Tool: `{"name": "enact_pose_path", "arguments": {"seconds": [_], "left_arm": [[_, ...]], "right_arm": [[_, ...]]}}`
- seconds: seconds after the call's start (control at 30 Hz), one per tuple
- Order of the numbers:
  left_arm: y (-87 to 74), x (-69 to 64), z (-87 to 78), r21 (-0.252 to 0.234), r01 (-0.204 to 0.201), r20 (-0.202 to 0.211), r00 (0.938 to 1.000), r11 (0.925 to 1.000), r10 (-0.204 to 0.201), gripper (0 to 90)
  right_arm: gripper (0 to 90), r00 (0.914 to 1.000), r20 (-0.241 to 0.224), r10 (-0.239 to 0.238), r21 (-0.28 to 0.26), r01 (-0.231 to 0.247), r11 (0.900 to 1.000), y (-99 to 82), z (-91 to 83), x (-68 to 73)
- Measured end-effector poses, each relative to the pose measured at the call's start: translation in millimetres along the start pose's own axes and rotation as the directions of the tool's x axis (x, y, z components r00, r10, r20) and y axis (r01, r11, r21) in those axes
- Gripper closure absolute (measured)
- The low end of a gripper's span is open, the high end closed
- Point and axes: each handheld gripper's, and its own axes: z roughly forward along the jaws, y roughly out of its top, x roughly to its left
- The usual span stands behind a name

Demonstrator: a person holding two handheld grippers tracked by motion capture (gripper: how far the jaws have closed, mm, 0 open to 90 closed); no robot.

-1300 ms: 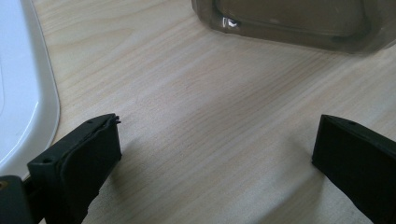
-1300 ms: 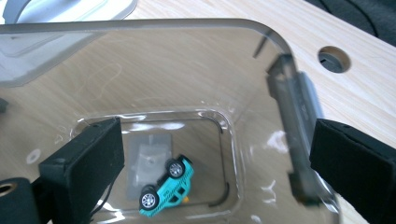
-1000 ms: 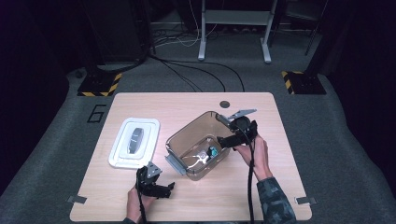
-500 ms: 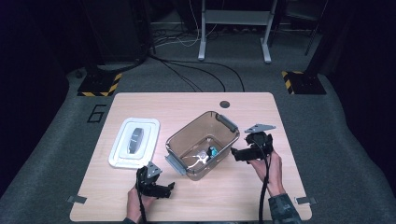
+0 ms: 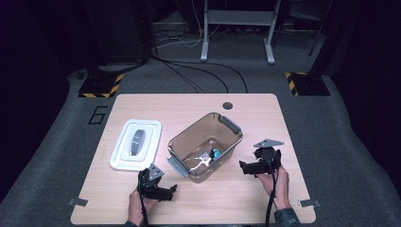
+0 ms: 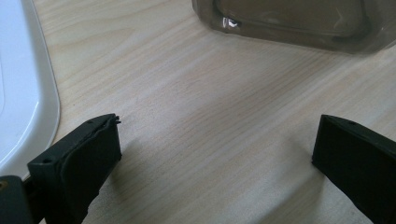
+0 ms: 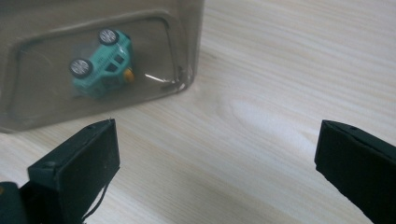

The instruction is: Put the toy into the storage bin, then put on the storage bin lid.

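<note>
Clear smoky plastic bin (image 5: 206,145) with grey end handles sits mid-desk (image 5: 246,194), long axis diagonal, running from near-left to far-right. Inside, a teal toy car (image 7: 101,63) lies on its side, wheels facing the right hand-held gripper (image 7: 215,163), which is spread and empty just beside the bin. Left hand-held gripper (image 6: 217,163) also spread, resting near the white lid (image 5: 136,144).

It looked like a lab: a wooden table (image 5: 246,198) on grey carpet (image 5: 331,142), hazard-striped blocks (image 5: 99,87), loose cables (image 5: 198,75), dark surroundings.
</note>
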Motion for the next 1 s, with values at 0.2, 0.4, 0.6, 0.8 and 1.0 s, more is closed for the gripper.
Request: {"name": "enact_pose_path", "arguments": {"seconds": [0.2, 0.4, 0.6, 0.8, 1.0], "left_arm": [[0.0, 0.0, 0.0, 0.000, 0.000, 0.000, 1.0000, 1.0000, 0.000, 0.7], [0.0, 0.0, 0.0, 0.000, 0.000, 0.000, 1.0000, 1.0000, 0.000, 0.7], [0.0, -0.2, -0.1, 0.000, 0.003, 0.001, 1.0000, 1.0000, -0.003, 0.8], [-0.1, -0.5, 0.6, -0.008, 0.008, -0.004, 1.0000, 0.9999, -0.008, 0.8], [0.1, -0.1, 0.7, -0.008, 0.005, -0.002, 1.0000, 1.0000, -0.005, 0.8]], "right_arm": [[0.0, 0.9992, 0.025, 0.031, 0.018, -0.032, 0.9993, -27.4, 18.3, -5.0], [0.0, 0.9972, 0.066, 0.034, 0.017, -0.036, 0.9992, -42.2, 28.3, -6.5], [0.0, 0.9924, 0.117, 0.038, 0.028, -0.041, 0.9988, -52.0, 35.7, -10.1], [0.0, 0.9904, 0.123, 0.063, 0.019, -0.066, 0.9976, -56.1, 39.7, -15.7], [0.0, 0.9905, 0.105, 0.088, -0.006, -0.088, 0.9961, -60.8, 42.1, -20.2]]}}
